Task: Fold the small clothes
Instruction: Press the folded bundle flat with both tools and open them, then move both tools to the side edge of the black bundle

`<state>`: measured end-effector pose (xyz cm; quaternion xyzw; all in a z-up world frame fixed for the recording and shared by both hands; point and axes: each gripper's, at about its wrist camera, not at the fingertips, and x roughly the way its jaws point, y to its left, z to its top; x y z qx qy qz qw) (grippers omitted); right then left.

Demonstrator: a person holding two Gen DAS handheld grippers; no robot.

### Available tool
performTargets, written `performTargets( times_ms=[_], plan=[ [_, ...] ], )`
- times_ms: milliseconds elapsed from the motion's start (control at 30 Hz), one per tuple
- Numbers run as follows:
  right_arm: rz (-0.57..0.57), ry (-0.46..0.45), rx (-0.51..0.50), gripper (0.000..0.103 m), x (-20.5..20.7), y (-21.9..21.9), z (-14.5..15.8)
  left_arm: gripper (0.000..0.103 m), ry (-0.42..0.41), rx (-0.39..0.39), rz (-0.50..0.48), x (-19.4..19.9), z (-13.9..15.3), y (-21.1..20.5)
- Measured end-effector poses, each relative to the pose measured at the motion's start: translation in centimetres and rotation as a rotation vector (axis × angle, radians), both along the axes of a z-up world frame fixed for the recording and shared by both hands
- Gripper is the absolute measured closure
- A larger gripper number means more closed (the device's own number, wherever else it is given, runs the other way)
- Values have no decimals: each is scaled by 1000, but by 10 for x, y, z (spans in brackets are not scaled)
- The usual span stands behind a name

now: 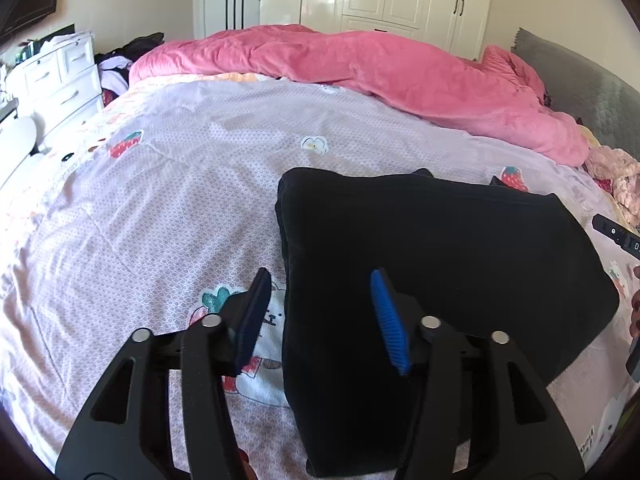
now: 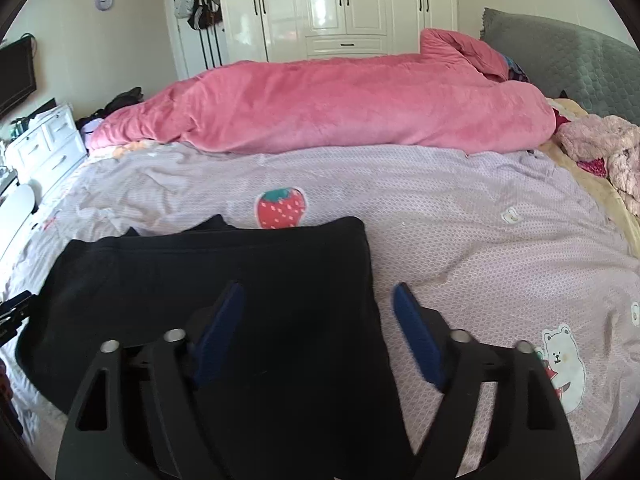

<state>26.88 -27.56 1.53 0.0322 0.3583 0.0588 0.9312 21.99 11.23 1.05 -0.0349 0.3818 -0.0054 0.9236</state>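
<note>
A black garment (image 1: 432,264) lies folded on the lilac printed bedsheet (image 1: 160,184). My left gripper (image 1: 320,280) is open and empty, its jaws straddling the garment's left edge just above it. In the right wrist view the same black garment (image 2: 224,280) fills the lower left. My right gripper (image 2: 318,292) is open and empty, its jaws astride the garment's right edge. The right gripper's body shows at the right edge of the left wrist view (image 1: 618,236).
A pink duvet (image 1: 380,76) is bunched along the far side of the bed, with a grey headboard (image 2: 568,64) at right. A fluffy pink item (image 2: 604,148) lies at the right. White drawers (image 1: 52,76) stand left; white wardrobes (image 2: 340,4) behind.
</note>
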Motion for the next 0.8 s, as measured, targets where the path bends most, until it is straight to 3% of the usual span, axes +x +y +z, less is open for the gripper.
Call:
performTargets(
  times_ms=[133,367,500,600,800],
  plan=[
    [26,-30,11,13,-10,6,10,49,-9,7,-13,-6,5,-2],
    [85,-61,13,12,-29,22,22,25,-46,11,-7,-15,17,-1],
    [139,-81,15,12,-41,40,29,25,-55,18,10,-15,21,4],
    [178,-88,15,12,-48,56,33,15,-51,15,26,-15,22,10],
    [258,-93,5,12,-59,88,36,11,-60,13,47,-17,27,20]
  ],
)
